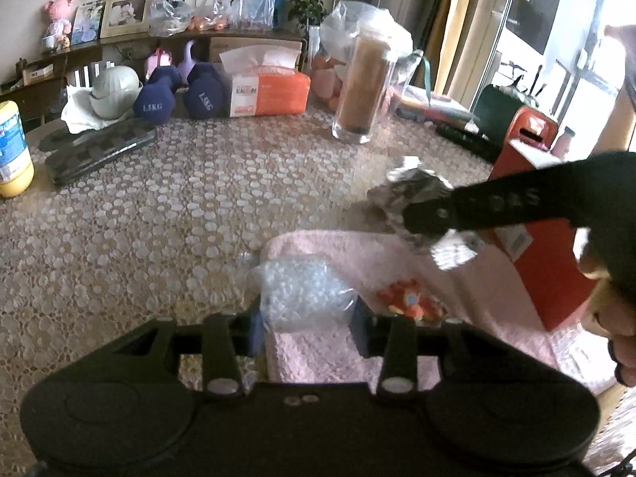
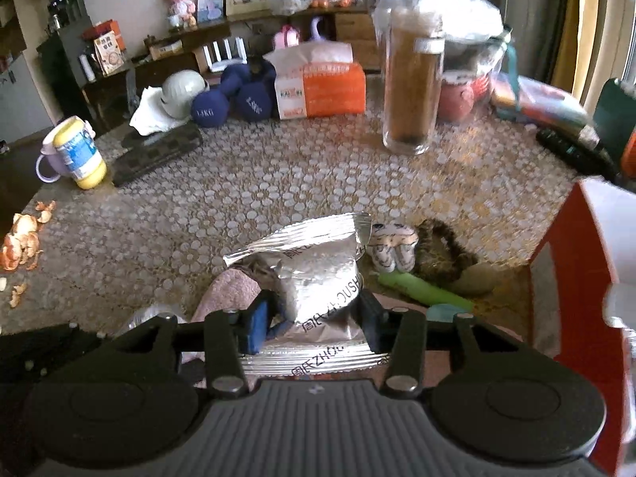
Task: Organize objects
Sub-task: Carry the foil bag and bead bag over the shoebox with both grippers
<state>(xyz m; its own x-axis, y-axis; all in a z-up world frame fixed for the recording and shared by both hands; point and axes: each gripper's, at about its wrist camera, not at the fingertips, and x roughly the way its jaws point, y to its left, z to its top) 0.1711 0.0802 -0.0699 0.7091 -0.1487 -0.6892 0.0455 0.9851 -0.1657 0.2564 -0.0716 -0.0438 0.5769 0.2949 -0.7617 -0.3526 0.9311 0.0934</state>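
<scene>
My right claw point(image 2: 314, 314) is clamped on a crinkled silver foil packet point(image 2: 314, 274), its ribbed sealed edge standing up ahead of my fingers and printed lettering running across the shiny face between them. From my left claw's camera the same packet point(image 1: 413, 194) hangs off that black finger above the fluffy pink towel point(image 1: 357, 254). My left claw point(image 1: 306, 328) is spread wide, and a clear bubble-wrap bag point(image 1: 302, 294) sits between its fingers on the towel; I cannot tell whether they touch it. Just right of it lies a small orange plush toy point(image 1: 413, 302). The counter point(image 2: 278, 183) wears a lace cloth dotted with pale ovals. Beyond my right claw lie a smooth green stick point(image 2: 421, 290) and a fuzzy brown ring point(image 2: 445, 246); farther ahead stands a tall glass tumbler point(image 2: 413, 79), and a red box point(image 2: 572, 278) stands at my right.
</scene>
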